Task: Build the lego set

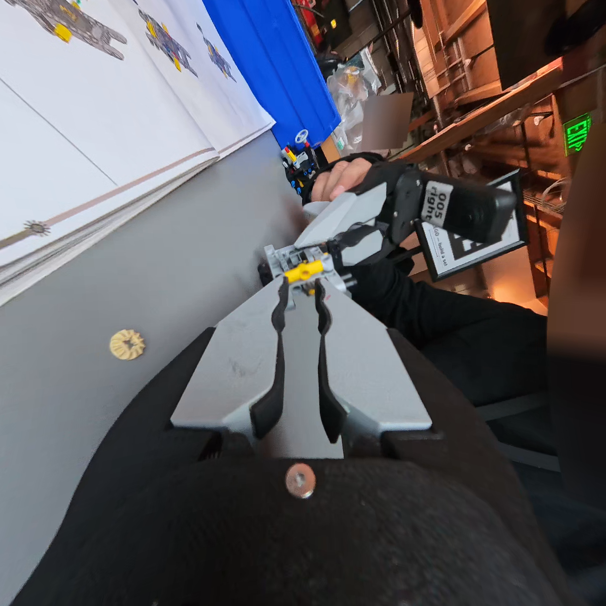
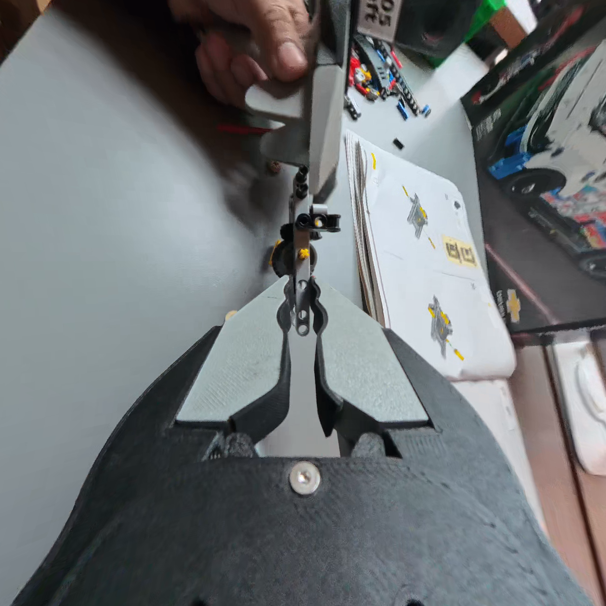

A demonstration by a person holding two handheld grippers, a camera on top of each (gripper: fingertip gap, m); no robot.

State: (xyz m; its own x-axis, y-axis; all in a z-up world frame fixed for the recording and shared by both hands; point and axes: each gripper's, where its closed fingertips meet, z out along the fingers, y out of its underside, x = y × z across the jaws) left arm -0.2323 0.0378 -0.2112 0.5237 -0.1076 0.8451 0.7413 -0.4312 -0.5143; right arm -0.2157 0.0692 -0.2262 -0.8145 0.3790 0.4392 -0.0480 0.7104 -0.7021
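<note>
A small grey lego assembly (image 1: 282,259) with a yellow connector (image 1: 301,271) hangs just above the grey table (image 1: 183,262), held between both grippers. My left gripper (image 1: 301,290) is closed on its near end. My right gripper (image 1: 328,244), held by a hand, grips it from the right. In the right wrist view my right gripper (image 2: 301,293) is shut on the assembly's grey beam (image 2: 302,288). The assembly (image 2: 303,242) carries black connectors, yellow pins and a dark wheel. My left gripper (image 2: 305,169) meets its far end from above.
A tan gear (image 1: 127,344) lies on the table to the left. The open instruction booklet (image 1: 98,114) (image 2: 426,262) lies beside the work. A blue bin (image 1: 282,65), a small sub-assembly (image 1: 298,164), a framed sign (image 1: 475,249), loose parts (image 2: 377,82) and the set's box (image 2: 541,164) stand around. Tip to tip, the grippers are about 5 centimetres apart.
</note>
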